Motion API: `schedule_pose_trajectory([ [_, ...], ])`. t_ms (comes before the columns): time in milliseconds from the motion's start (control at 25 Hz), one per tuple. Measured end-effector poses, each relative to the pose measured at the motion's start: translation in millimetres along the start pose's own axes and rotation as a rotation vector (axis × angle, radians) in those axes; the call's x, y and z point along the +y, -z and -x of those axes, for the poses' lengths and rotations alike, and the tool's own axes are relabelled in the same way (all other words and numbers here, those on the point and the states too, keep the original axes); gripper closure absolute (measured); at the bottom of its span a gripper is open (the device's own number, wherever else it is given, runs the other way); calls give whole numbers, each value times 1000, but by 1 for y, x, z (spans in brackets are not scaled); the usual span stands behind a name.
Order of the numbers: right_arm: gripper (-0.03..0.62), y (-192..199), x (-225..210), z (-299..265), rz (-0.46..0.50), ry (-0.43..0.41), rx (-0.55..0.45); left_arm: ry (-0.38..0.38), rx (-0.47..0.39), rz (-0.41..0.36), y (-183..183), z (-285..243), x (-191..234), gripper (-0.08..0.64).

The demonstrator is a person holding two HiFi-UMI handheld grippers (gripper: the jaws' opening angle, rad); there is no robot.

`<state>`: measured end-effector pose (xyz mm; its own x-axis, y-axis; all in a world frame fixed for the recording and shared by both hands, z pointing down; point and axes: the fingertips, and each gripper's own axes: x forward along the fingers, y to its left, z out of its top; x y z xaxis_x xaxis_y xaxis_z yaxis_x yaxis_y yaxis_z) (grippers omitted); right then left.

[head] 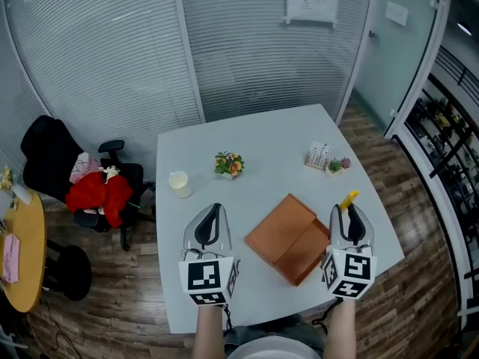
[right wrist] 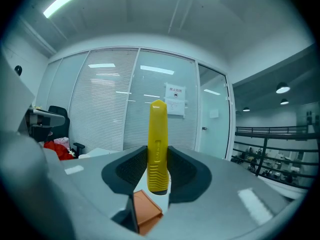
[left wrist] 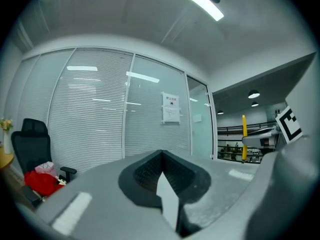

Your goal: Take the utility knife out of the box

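Our right tool (head: 350, 214) was clamped on the yellow utility knife (head: 349, 199). In the right gripper view the tool (right wrist: 158, 159) had its two dark pads (right wrist: 182, 171) pressed against the ribbed lower part of the knife (right wrist: 157, 144), which stood upright between them with its long end reaching well past the tips. The knife was clear of the box (head: 292, 238), held up above the box's right side. A corner of the brown box (right wrist: 146, 211) showed below the jaws.

Our left tool (head: 215, 209) was held level beside the right one, to the left of the box and above the bare counter (head: 254, 140). In the left gripper view the tool (left wrist: 161, 154) had its pads (left wrist: 145, 171) meeting at the tips, with nothing between them.

Both of our forearms (head: 210, 331) came in from the near edge, and each marker cube (head: 208, 279) faced up towards us.

The box lay open on the counter's near right part. Farther off stood a pale cup (head: 179, 183), a small bunch of flowers (head: 229, 164), a little card stand (head: 319, 155) and a small potted plant (head: 338, 165), all well apart from the tools. Beyond the counter's left edge stood a black office chair (head: 52, 155) with red cloth (head: 97, 194) on it, in front of a glass wall with blinds (head: 112, 51).
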<state>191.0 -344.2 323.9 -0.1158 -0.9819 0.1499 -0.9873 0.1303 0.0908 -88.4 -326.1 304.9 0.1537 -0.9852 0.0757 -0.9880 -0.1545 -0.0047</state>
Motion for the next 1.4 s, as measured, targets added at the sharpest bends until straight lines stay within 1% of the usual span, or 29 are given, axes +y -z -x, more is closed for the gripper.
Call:
schedule_pose_trajectory([
  [400,440,-2,1,2,-4,4,-12,-5,-22,-11,-6,0,2,560],
  [880,440,1,-4,4,-15,17,-2,16,-15,6,-7,-1,-5,560],
  [1400,440,5,-10,11,-37,26,4,16,-17,8,-9,3,-8,560],
])
